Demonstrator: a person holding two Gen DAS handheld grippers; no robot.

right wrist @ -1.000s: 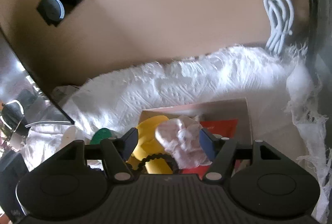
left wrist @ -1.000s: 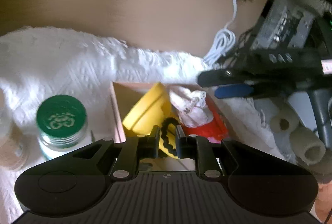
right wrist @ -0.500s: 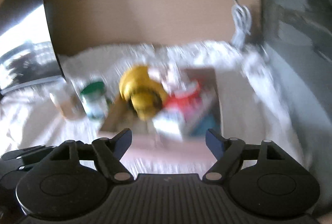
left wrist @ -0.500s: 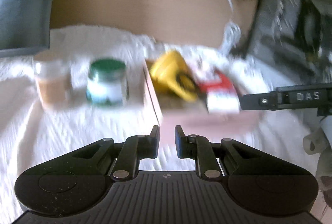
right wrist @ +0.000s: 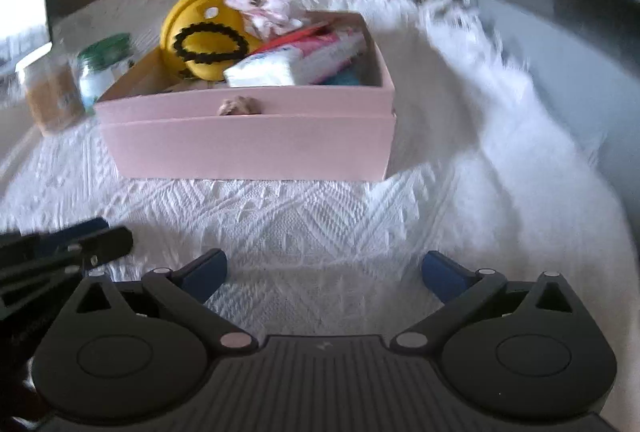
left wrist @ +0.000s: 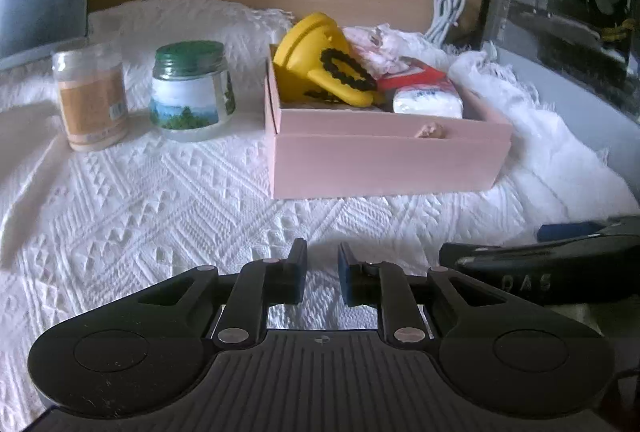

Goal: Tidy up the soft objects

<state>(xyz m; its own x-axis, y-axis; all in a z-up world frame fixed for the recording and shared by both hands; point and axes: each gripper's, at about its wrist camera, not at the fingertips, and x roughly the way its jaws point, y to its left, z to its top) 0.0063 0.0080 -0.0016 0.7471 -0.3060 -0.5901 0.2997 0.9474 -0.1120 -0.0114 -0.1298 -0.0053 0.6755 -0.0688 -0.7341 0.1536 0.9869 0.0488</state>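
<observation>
A pink box (left wrist: 384,164) (right wrist: 248,144) stands on the white textured cloth (left wrist: 160,216). In it lie a yellow soft piece (left wrist: 316,52) (right wrist: 200,32) with a black scrunchie (left wrist: 348,68) (right wrist: 208,42), a pale pink cloth (left wrist: 376,40) (right wrist: 272,6) and a white tissue pack (left wrist: 428,100) (right wrist: 280,66). My left gripper (left wrist: 322,260) is nearly shut and empty, low over the cloth in front of the box. My right gripper (right wrist: 324,268) is open and empty, also in front of the box.
Two jars stand left of the box: a green-lidded one (left wrist: 188,88) (right wrist: 102,70) and a clear one with an orange label (left wrist: 90,96). A white coiled cable (left wrist: 448,8) hangs on the wooden wall behind. A dark case (left wrist: 568,12) stands at the right.
Both grippers have pulled back from above the box to low over the cloth in front of it. The scrunchie that was between my left fingers now lies on the yellow piece.
</observation>
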